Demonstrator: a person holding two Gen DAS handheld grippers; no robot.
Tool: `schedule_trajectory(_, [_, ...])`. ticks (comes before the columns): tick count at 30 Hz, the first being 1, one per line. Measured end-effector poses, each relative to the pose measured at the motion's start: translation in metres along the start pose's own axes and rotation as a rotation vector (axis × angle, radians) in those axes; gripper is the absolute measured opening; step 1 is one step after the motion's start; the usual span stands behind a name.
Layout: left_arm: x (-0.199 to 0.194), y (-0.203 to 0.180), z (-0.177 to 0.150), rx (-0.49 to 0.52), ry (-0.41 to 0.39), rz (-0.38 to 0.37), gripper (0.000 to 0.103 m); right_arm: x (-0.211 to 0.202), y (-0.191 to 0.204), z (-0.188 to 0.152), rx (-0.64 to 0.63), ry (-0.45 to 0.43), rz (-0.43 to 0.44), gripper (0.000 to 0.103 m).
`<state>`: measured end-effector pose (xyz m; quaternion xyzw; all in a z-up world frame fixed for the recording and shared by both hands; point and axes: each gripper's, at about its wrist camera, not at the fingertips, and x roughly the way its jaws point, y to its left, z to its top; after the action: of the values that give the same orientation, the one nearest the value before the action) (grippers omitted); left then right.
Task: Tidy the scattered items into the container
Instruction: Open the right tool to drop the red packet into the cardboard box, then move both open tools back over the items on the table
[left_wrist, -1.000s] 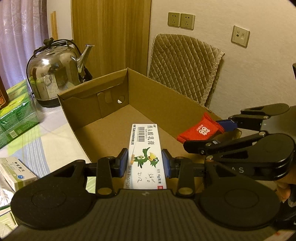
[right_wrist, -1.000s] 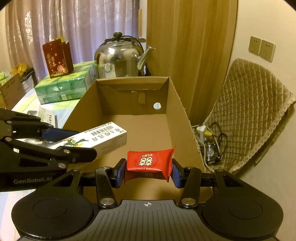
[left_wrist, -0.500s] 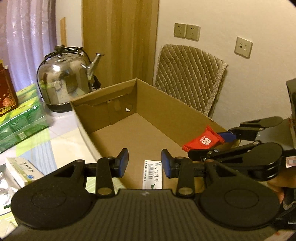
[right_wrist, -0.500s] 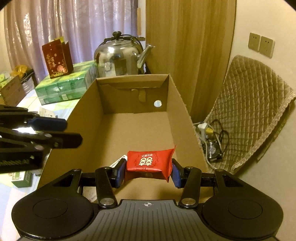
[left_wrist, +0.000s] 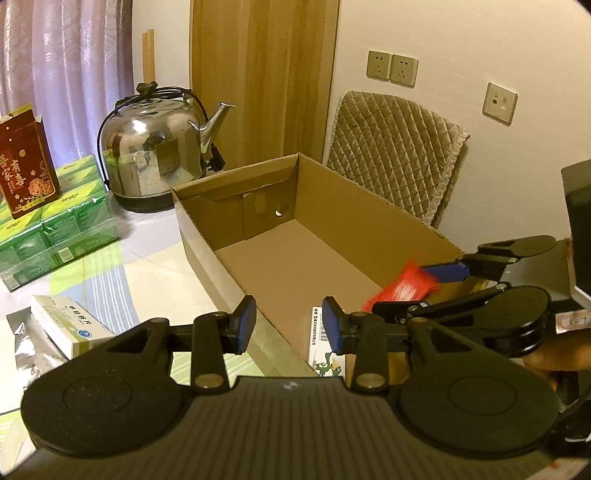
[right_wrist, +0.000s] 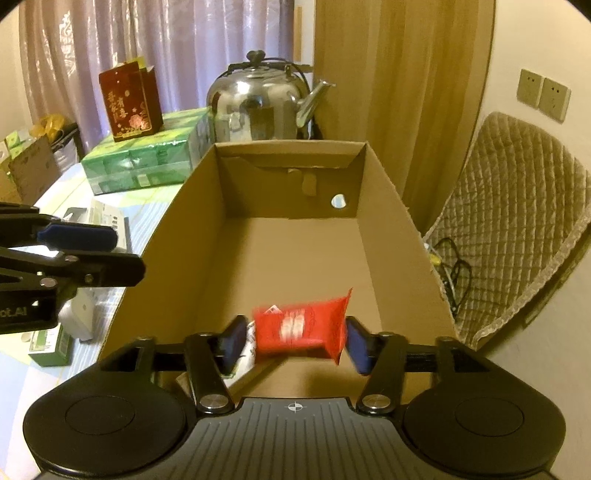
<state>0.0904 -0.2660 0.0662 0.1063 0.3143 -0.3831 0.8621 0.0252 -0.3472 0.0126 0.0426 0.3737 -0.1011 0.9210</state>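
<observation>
The cardboard box (left_wrist: 207, 236) (right_wrist: 391, 221) lies open in front of both grippers. A white ointment carton (left_wrist: 325, 354) rests on its floor at the near end. My left gripper (left_wrist: 290, 325) (right_wrist: 92, 254) is open and empty, over the box's near left wall. My right gripper (right_wrist: 295, 343) (left_wrist: 417, 291) hangs over the box's near end with its jaws parted. The red packet (right_wrist: 299, 328) (left_wrist: 402, 288) is blurred between them, with a gap at the left pad (right_wrist: 234, 341).
On the table left of the box lie a white medicine carton (left_wrist: 70, 328), a foil sachet (left_wrist: 22, 339) and a small green box (right_wrist: 51, 343). Behind stand a steel kettle (left_wrist: 151, 162), green tissue packs (left_wrist: 55, 236) and a red gift box (right_wrist: 129, 103). A quilted chair back (right_wrist: 509, 221) is at right.
My left gripper let the ointment carton go into the box, then drew back and left. My right gripper's jaws widened and the red packet turned blurred between them.
</observation>
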Motion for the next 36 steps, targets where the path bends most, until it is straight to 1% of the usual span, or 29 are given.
schedule_trajectory(5, [-0.005, 0.005, -0.002, -0.010, -0.003, 0.010, 0.035, -0.004, 0.002, 0.001, 0.007, -0.019, -0.005, 0.070])
schedule_trajectory(8, [-0.010, 0.011, -0.003, -0.025, -0.009, 0.016, 0.038, -0.007, 0.004, 0.002, 0.013, -0.036, -0.006, 0.070])
schedule_trajectory(11, [-0.019, 0.020, -0.005, -0.034, -0.017, 0.033, 0.039, -0.013, 0.005, 0.004, 0.029, -0.073, -0.008, 0.070])
schedule_trajectory(15, [-0.033, 0.040, -0.010, -0.070, -0.023, 0.066, 0.041, -0.022, 0.006, 0.009, 0.066, -0.125, 0.000, 0.070])
schedule_trajectory(18, [-0.045, 0.059, -0.018, -0.098, -0.026, 0.103, 0.043, -0.031, 0.014, 0.014, 0.080, -0.173, 0.028, 0.070])
schedule_trajectory(21, [-0.059, 0.081, -0.027, -0.131, -0.029, 0.146, 0.044, -0.039, 0.030, 0.019, 0.071, -0.226, 0.076, 0.070])
schedule_trajectory(26, [-0.086, 0.121, -0.051, -0.196, -0.023, 0.234, 0.046, -0.048, 0.076, 0.023, -0.031, -0.292, 0.182, 0.071])
schedule_trajectory(30, [-0.106, 0.153, -0.077, -0.255, -0.003, 0.305, 0.051, -0.044, 0.115, 0.019, -0.106, -0.275, 0.256, 0.071])
schedule_trajectory(34, [-0.123, 0.180, -0.106, -0.286, 0.027, 0.374, 0.051, -0.031, 0.154, 0.007, -0.164, -0.206, 0.321, 0.071])
schedule_trajectory(36, [-0.127, 0.190, -0.118, -0.301, 0.046, 0.387, 0.051, -0.025, 0.173, -0.003, -0.203, -0.174, 0.343, 0.071])
